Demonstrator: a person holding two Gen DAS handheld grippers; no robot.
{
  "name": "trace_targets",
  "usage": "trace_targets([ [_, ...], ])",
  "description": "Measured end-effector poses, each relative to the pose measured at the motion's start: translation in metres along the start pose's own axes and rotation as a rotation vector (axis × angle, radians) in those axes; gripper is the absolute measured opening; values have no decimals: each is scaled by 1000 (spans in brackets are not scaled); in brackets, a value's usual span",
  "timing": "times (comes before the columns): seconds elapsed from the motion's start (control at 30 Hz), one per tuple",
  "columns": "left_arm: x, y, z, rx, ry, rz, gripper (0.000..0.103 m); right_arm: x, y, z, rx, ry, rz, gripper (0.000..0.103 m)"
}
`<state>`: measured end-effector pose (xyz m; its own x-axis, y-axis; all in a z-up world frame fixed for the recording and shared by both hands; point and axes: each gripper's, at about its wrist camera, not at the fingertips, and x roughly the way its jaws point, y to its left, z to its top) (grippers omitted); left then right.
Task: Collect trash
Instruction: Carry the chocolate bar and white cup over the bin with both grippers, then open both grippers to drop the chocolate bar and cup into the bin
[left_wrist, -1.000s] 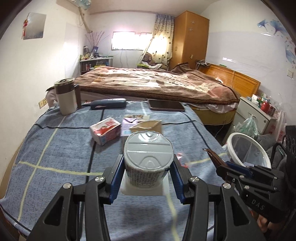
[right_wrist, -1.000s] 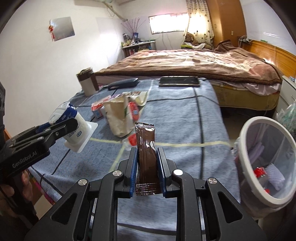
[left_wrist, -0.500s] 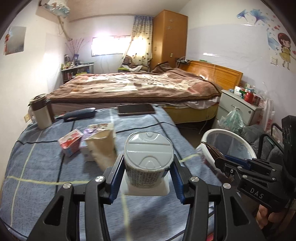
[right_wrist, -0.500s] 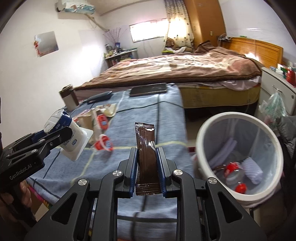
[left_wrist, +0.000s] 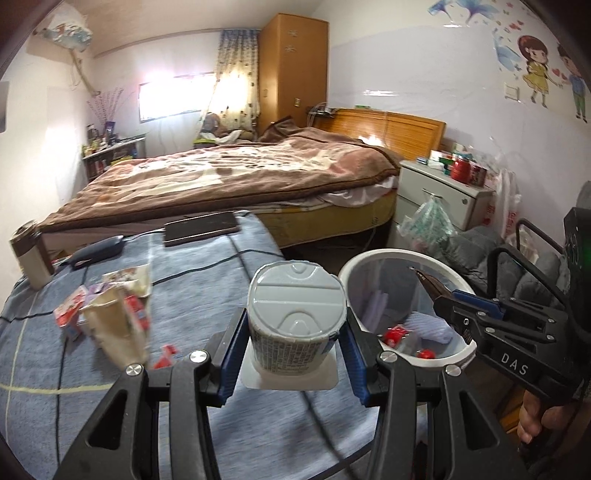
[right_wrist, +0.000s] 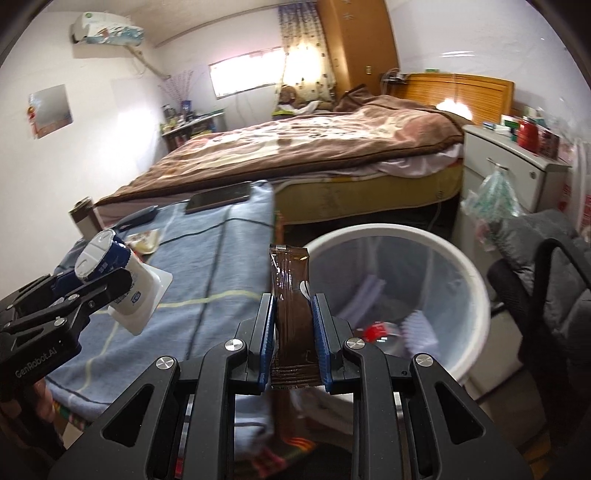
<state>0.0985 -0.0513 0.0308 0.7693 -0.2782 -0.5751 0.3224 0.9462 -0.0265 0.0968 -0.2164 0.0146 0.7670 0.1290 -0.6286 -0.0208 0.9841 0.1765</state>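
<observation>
Two pieces of trash are in your grippers, both close to the white bin (right_wrist: 399, 236), which fills the lower right of the right wrist view and already holds red-and-white scraps. The bench (left_wrist: 207, 280), under its blue checked cloth, spreads across the lower left; a phone and a dark case lie at its far edge.

Your left gripper (left_wrist: 293, 354) is clamped on the yogurt cup (left_wrist: 295, 314), bottom towards the lens, so it should drop cleanly once over the rim. Your right gripper (right_wrist: 293, 339) pinches the brown sachet (right_wrist: 291, 295) upright at its lower half, its top beside the bin's near rim.

More wrappers (left_wrist: 110, 314) wait at the left of the bench. Nothing blocks the bin's mouth; just mind one gripper crossing the other.
</observation>
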Motion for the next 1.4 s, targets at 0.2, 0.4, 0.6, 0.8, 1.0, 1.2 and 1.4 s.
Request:
trace_targets([
  [0.2, 19, -32, 9, 26, 14, -49, 50, 1, -27, 2, 25, 6, -58, 23],
  [0.4, 41, -59, 15, 54, 33, -92, 50, 10, -51, 4, 53, 34, -106, 23],
  [0.6, 63, -76, 16, 69, 71, -100, 50, 21, -65, 0, 61, 70, -139, 23],
  [0.8, 76, -87, 13, 75, 103, -103, 51, 24, -73, 0, 54, 88, -165, 23],
  [1.0, 82, -96, 12, 83, 120, -112, 51, 29, -82, -2, 53, 112, -176, 23],
  [1.2, 85, -99, 11, 88, 134, -123, 51, 32, -85, -4, 53, 135, -175, 25],
  [1.4, 83, -96, 11, 81, 132, -118, 59, 31, -85, -3, 59, 125, -165, 55],
])
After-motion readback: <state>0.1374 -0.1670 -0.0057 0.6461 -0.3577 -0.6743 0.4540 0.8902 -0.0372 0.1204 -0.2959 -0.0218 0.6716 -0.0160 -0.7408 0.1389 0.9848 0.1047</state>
